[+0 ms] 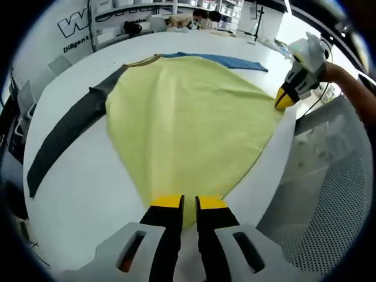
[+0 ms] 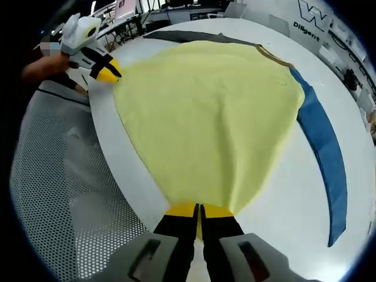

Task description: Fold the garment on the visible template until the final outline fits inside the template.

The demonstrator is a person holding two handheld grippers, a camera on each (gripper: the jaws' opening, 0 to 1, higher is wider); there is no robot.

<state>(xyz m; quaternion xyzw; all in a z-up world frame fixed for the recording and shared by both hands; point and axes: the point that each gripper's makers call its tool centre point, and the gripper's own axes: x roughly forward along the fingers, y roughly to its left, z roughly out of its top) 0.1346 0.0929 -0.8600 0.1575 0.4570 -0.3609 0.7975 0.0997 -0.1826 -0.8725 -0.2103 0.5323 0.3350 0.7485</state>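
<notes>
A yellow garment [image 1: 188, 123] lies spread on the white table [image 1: 76, 188], with a dark grey sleeve [image 1: 64, 135] out to one side and a blue sleeve [image 1: 226, 60] to the other. Its collar [image 1: 147, 60] points away from me. My left gripper [image 1: 189, 205] is shut on the near hem of the yellow cloth. My right gripper [image 1: 289, 97] pinches the hem at the table's edge. In the right gripper view, my right gripper [image 2: 200, 210] is shut on the garment [image 2: 211, 111], the blue sleeve [image 2: 323, 141] runs along the right, and the left gripper [image 2: 108, 71] holds the far hem corner.
A perforated grey metal surface [image 1: 329, 194] borders the table on the hem side, seen also as the perforated surface [image 2: 53, 176]. Shelves and seated people [image 1: 194, 17] are at the back of the room, beyond the table's far edge.
</notes>
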